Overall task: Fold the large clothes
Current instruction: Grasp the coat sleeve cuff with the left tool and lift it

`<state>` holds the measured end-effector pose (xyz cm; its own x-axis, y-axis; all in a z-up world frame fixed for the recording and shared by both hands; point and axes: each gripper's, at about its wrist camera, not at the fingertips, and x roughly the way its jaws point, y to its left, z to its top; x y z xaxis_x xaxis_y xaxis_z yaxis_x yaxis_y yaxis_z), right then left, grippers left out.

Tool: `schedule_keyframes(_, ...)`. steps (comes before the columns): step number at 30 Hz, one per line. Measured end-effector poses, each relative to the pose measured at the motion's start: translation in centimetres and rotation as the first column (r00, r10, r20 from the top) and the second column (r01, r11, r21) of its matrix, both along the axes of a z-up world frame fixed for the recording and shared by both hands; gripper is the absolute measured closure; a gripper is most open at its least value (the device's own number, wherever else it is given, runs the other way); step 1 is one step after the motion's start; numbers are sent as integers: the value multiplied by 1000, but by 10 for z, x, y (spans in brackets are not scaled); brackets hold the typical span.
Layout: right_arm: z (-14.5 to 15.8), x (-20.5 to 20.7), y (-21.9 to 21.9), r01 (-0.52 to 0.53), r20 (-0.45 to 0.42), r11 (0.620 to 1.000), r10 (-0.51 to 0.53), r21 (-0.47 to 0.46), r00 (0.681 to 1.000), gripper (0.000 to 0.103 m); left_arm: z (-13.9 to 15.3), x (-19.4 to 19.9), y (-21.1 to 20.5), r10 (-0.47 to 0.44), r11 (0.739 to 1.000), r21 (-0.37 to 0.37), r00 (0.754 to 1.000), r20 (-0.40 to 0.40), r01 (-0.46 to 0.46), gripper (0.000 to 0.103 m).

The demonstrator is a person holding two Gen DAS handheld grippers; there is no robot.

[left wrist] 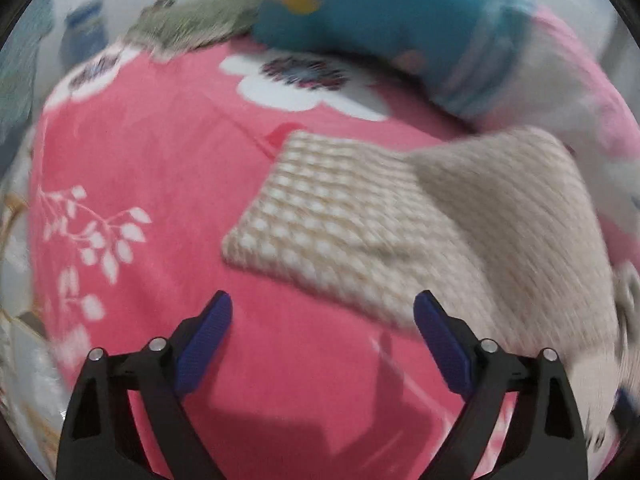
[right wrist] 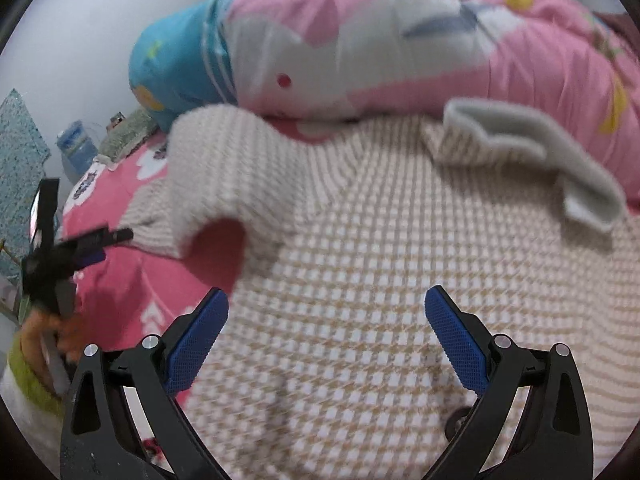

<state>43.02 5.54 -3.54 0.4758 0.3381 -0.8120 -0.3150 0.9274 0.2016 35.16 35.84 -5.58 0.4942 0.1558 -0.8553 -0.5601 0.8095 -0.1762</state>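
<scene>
My left tongs [left wrist: 322,322] stand wide apart with nothing between the blue pads, pointing down at the pink bedsheet [left wrist: 160,152] with its white flowers and leaf sprigs. My right tongs [right wrist: 326,320] are also spread wide and hold nothing; they hover over the body of the sweater [right wrist: 380,260], a beige and white houndstooth knit lying flat on the bed.

From the left wrist view, one sleeve [left wrist: 320,224] of that sweater stretches across the sheet just ahead of the tongs, its long axis running from upper right down to lower left, cuff end towards the left. From the right wrist view, the same sleeve [right wrist: 224,176] bends away to the left, and the grey collar [right wrist: 532,148] lies at the far right, turned towards the bedding.

Behind the sweater, a rolled pink, white and blue quilt [right wrist: 360,40] blocks the far edge of the bed. A greenish cloth [left wrist: 196,24] lies at the far left corner. The picture is blurred.
</scene>
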Motion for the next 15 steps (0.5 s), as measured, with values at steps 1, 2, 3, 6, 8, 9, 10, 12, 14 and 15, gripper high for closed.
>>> schedule_keyframes(1, -5, 1, -2, -2, 0, 1000, 2, 5, 1000, 8, -6, 5, 9, 32, 999, -26, 999, -2, -32, 14)
schedule_keyframes(2, -12, 1, -4, -5, 5, 1000, 5, 8, 1000, 8, -10, 8, 14, 53, 998, -41, 999, -5, -54, 15)
schedule_keyframes(3, -14, 3, -3, -9, 10, 1000, 9, 9, 1000, 8, -12, 11, 19, 76, 996, -53, 997, -7, -76, 16)
schedule_keyframes(6, -29, 0, -7, -33, 19, 999, 32, 30, 999, 8, -14, 17, 22, 127, 991, -36, 992, 4, -127, 22)
schedule_keyframes(8, -39, -1, -9, -60, 9, 997, 60, 58, 998, 8, -10, 22, 15, 132, 991, 37, 991, 4, -132, 31)
schedule_keyframes(9, -41, -2, -9, -70, 12, 996, 69, 61, 998, 7, -6, 23, 9, 138, 985, 104, 990, 4, -137, 38)
schedule_keyframes(10, -44, -5, -8, -80, 23, 995, 79, 59, 997, 7, -2, 26, 1, 136, 977, 168, 991, 2, -134, 46)
schedule_keyframes(12, -45, -8, -8, -91, 37, 994, 88, 60, 995, 7, 5, 35, -11, 124, 949, 295, 992, -20, -112, 64)
schedule_keyframes(14, -43, -11, -12, -98, 46, 991, 94, 87, 995, 7, 11, 44, -16, 116, 915, 394, 992, -43, -90, 84)
schedule_keyframes(15, -42, -13, -14, -98, 48, 989, 93, 110, 994, 7, 15, 46, -18, 112, 905, 418, 993, -47, -82, 90)
